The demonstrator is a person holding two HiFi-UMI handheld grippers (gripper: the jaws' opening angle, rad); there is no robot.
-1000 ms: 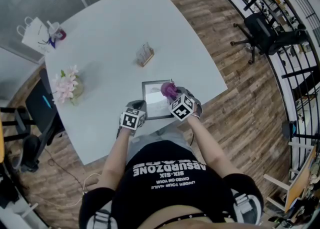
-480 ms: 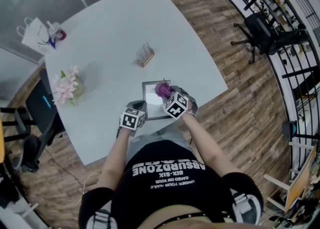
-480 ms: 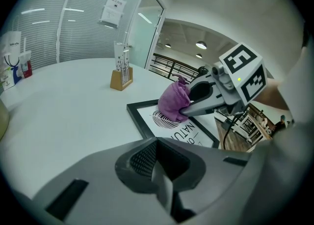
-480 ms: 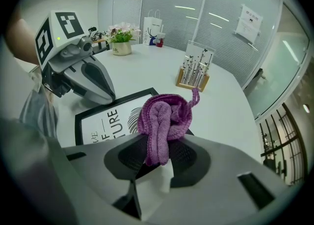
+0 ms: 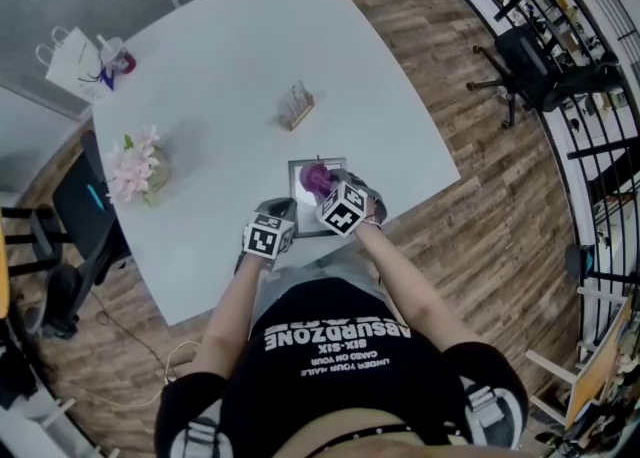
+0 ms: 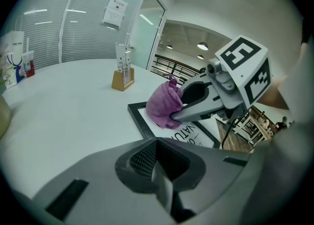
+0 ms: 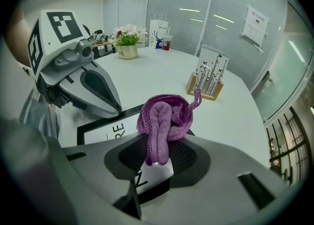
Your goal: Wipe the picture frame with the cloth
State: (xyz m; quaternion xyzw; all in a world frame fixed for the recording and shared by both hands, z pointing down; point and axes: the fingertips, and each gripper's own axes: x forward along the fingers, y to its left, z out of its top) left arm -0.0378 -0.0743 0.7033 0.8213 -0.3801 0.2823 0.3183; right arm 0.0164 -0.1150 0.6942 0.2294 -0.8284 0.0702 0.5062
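Jaws of the right gripper (image 7: 156, 156): shut tight on a bunched purple cloth (image 7: 166, 119), which rests on the glass of the picture frame (image 7: 96, 128); jaws of the left gripper (image 6: 157, 171): closed together with nothing between them, at the frame's near left corner, contact not discernible. Frame: black-edged, flat on the white table (image 5: 230, 56) near the person's edge, long axis running away from the person toward the wooden card stand (image 5: 295, 106). Head view gives layout and outline only; both gripper views add dark lettering under the glass.
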